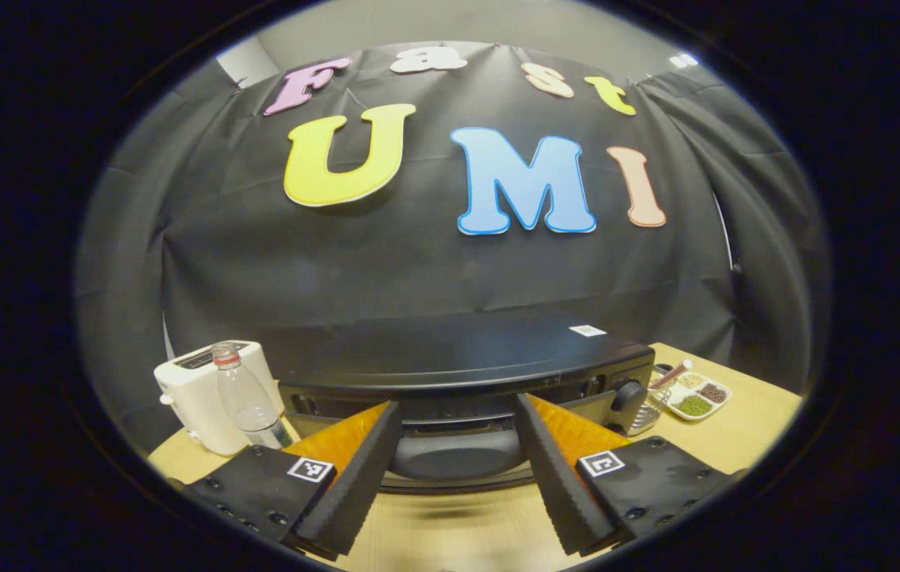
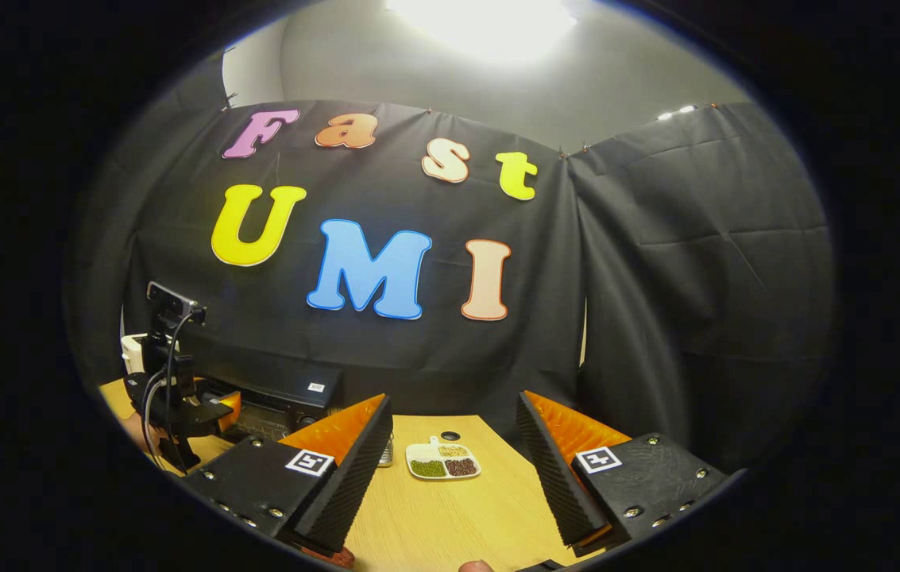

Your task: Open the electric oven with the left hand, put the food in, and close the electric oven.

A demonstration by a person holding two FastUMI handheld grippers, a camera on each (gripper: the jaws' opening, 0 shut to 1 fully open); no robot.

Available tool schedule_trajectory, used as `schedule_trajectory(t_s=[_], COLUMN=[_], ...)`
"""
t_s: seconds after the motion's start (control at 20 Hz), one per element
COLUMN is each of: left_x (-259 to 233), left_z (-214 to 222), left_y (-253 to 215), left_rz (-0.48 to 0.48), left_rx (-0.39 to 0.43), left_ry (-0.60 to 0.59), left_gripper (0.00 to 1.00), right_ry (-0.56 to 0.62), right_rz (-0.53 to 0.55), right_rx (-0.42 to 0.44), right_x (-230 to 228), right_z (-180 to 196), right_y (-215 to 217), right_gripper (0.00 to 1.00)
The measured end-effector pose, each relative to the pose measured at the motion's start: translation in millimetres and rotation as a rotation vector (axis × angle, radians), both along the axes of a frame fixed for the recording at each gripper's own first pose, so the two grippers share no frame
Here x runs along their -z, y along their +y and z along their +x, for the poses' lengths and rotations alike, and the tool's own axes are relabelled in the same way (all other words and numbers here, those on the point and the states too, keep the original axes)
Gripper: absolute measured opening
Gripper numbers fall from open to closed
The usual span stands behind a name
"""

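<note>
Wide apart stand the fingers of the left gripper (image 1: 457,477) at the bottom of the left gripper view, nothing between them but pale wooden table (image 1: 457,532). Straight ahead of that gap sits the black electric oven (image 1: 465,365), its flat top level, its door handle (image 1: 457,453) framed right between the two fingers, close but not touched. Whether the door is shut tight, I cannot tell from here. Off beyond the left finger: a white toaster (image 1: 195,397) with a clear plastic bottle with a red collar (image 1: 247,397) just in front of it. Beyond the right finger, past the oven's knob (image 1: 628,395), a small white sectioned dish of green, brown and pale beans (image 1: 700,397) lies on the table.

Over to the right gripper view: the right gripper (image 2: 453,469) gapes wide too, holding nothing. The sectioned dish (image 2: 442,461) lies ahead between its fingers, well apart from them. Far off past its left finger, the oven (image 2: 291,397) shows, with the other gripper (image 2: 171,389) and its cables in front.
</note>
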State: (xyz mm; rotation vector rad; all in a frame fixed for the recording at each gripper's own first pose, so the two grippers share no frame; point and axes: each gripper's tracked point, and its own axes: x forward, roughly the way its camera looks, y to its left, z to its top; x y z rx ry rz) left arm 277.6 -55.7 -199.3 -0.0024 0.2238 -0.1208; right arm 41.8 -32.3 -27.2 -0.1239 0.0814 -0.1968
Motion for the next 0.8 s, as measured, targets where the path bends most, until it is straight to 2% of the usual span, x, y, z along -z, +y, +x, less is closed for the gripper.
schedule_trajectory(t_s=[0.1, 0.25, 0.3, 0.35, 0.4, 0.8], left_x=[3.7, 9.1, 12.3, 14.3, 19.3, 50.5], left_z=[-10.6, -27.0, -32.8, -37.9, -43.9, -79.5], left_y=[-0.6, -0.2, -0.9, -1.0, -1.4, -3.6], left_rz=[0.003, 0.014, 0.018, 0.024, 0.030, 0.058], left_rx=[-0.004, -0.006, -0.006, -0.004, -0.004, -0.012], left_ry=[0.011, 0.033, 0.038, 0.046, 0.058, 0.143], left_gripper=[1.00, 0.93, 0.96, 0.94, 0.97, 1.00], right_ry=[-0.006, -0.014, -0.017, -0.017, -0.017, -0.002], right_rz=[0.009, 0.007, 0.007, 0.010, 0.015, 0.032], right_rx=[-0.007, -0.019, -0.022, -0.025, -0.028, -0.028], right_x=[-1.3, -2.9, -3.0, -2.9, -2.5, 4.4], right_z=[1.2, 1.2, 0.9, 0.2, -1.2, -11.8], right_y=[-1.2, -3.0, -4.8, -5.6, -6.2, -14.7], right_gripper=[0.95, 0.95, 0.95, 0.95, 0.95, 0.95])
